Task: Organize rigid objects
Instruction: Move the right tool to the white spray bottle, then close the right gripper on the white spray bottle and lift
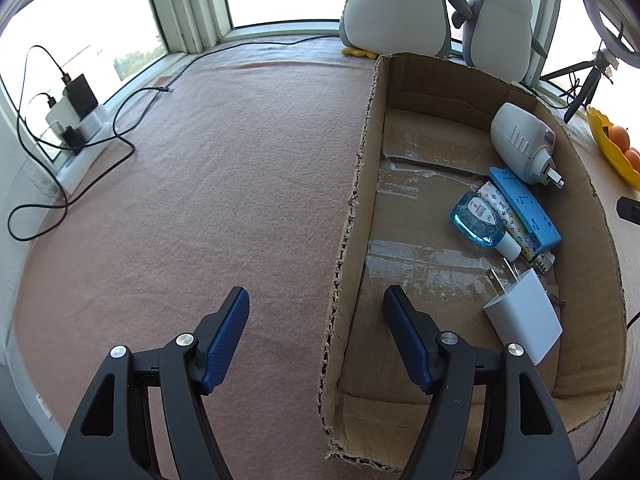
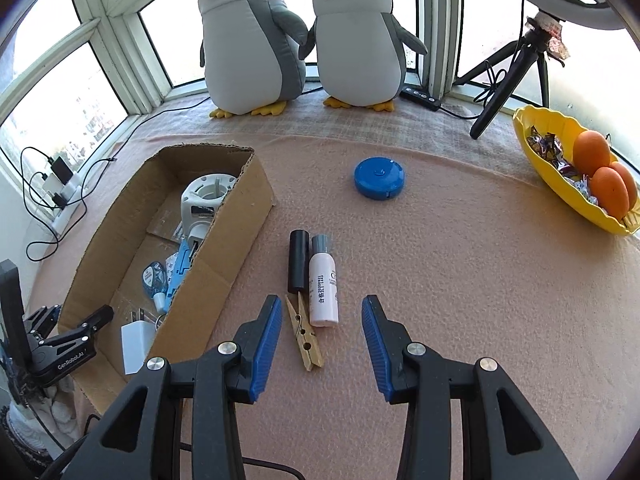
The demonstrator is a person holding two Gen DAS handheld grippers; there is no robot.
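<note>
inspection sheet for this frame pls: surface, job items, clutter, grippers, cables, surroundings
Surface: pink felt cloth over the table, lying flat.
Job's things: open brown cardboard box holds a white plug adapter, blue flat case, blue liquid bottle and white USB charger. Outside it lie a black cylinder, white small bottle, wooden clothespin and blue round tape measure.
Clutter: yellow fruit bowl with oranges and sweets.
Grippers: left hand-held gripper open, straddling the box wall; right hand-held gripper open around the bottle and clothespin.
Cables: black cables from a power strip by the window.
Surroundings: two plush penguins, black tripod.
</note>
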